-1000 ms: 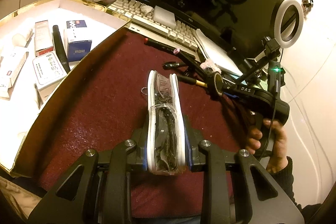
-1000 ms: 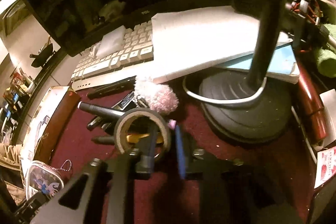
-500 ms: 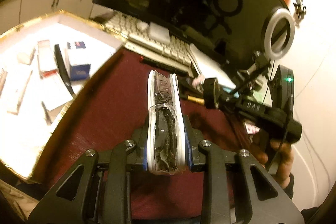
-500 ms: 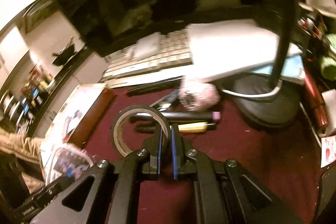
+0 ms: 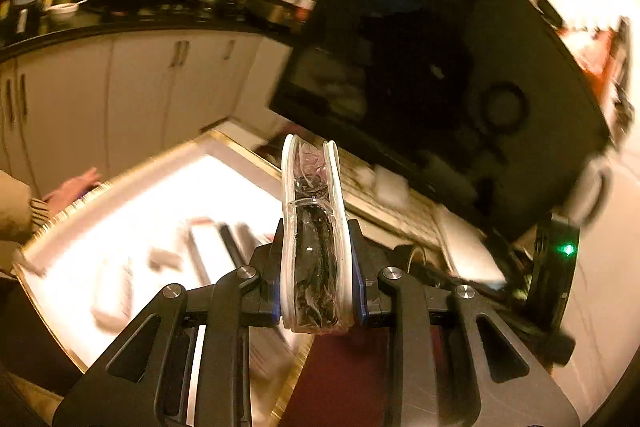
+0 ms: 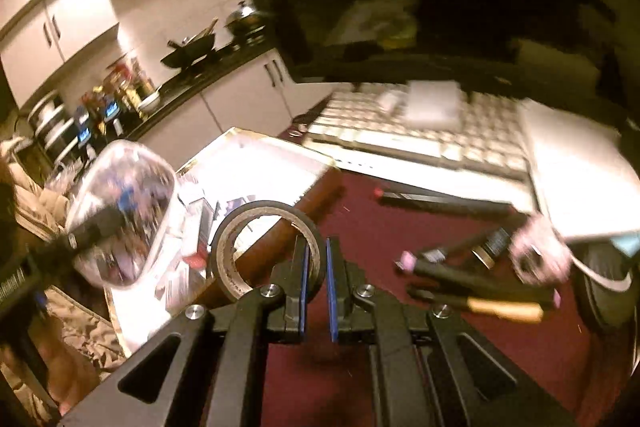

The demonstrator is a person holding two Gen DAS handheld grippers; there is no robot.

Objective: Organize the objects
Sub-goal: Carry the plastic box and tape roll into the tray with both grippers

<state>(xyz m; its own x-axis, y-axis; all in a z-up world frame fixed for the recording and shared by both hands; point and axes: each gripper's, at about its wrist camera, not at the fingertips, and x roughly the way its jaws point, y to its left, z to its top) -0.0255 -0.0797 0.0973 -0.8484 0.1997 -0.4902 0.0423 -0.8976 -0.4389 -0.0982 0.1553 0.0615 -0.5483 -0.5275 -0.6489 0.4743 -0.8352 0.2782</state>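
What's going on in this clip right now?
A person is tidying a cluttered desk with a handheld tool in each hand. The left tool is clamped on a clear pouch with dark contents, held up in the air near the gold-rimmed white tray. The right tool pinches a roll of dark tape by its wall, lifted above the dark red mat. Pens and a keyboard are on the desk. Both views are motion-blurred.
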